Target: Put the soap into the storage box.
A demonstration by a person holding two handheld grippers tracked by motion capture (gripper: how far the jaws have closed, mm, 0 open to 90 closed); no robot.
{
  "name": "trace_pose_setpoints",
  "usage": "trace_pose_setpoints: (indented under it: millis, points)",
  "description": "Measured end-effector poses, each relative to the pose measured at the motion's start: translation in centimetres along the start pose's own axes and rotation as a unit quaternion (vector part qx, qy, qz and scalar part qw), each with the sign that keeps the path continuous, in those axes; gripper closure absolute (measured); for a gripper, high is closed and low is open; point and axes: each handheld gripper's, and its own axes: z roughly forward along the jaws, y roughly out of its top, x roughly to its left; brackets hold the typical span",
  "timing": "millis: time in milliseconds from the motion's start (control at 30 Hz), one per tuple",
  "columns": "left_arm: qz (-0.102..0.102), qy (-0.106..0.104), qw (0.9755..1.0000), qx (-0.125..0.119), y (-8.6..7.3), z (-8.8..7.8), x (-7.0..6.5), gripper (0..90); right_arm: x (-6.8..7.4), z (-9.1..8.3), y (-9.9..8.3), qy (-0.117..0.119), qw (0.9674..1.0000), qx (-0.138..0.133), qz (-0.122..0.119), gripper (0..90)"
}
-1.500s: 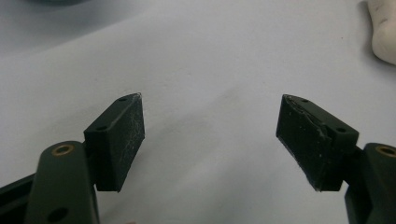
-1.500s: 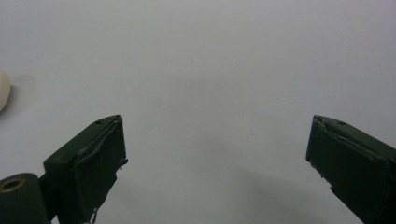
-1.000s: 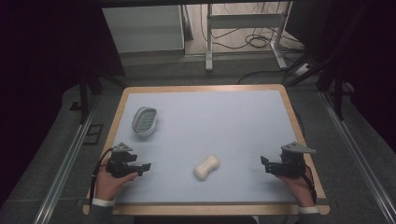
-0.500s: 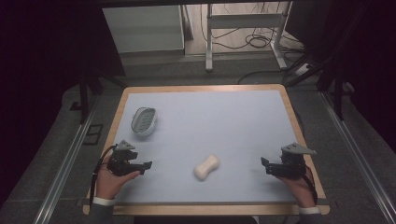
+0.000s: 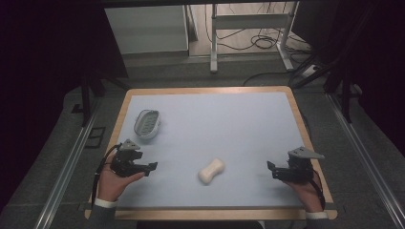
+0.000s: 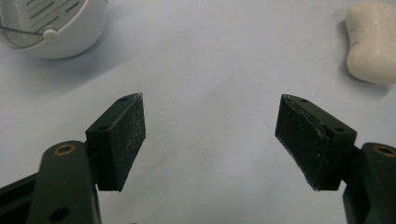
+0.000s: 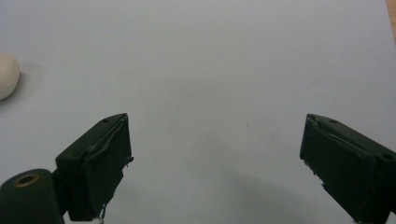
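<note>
Soap (image 5: 211,171) right of dish (image 5: 146,123)

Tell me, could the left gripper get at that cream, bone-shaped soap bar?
Probably yes. The left gripper has its jaws open, and bare blue table mat lies between it and the cream, bone-shaped soap bar.

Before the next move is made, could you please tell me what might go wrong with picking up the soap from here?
1. The soap is smooth, rounded and narrow at its middle, so it could slip out of a pinch.
2. It lies flat on the table, so the open left claw may scrape the surface on the way down.
3. The soap dish looks light and could slide if bumped.
</note>
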Motion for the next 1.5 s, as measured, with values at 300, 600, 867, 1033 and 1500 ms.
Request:
trace_pose_setpoints:
  millis: [300,600,867,1033,1500]
  points:
    - [0.017,-0.004,0.9998,0.010,1.0,0.2,-1.0,24.2,-0.1,-0.1,0.0,-0.001,1.0000,0.000,-0.001,9.1]
    - [0.030,-0.011,0.9994,0.012,1.9,0.5,-2.1,23.9,0.0,0.0,-0.1,-0.003,1.0000,0.003,-0.003,9.2]
    - [0.045,-0.020,0.9987,0.016,3.1,0.8,-3.6,23.7,0.1,0.1,-0.1,-0.003,1.0000,0.006,-0.002,9.2]
    - [0.057,-0.028,0.9977,0.023,3.9,1.4,-4.8,23.5,0.1,0.1,-0.1,-0.005,1.0000,0.006,-0.003,9.3]
    - [0.076,-0.046,0.9950,0.045,4.9,3.5,-6.8,22.9,0.1,0.2,-0.3,-0.009,0.9999,0.007,-0.005,9.3]
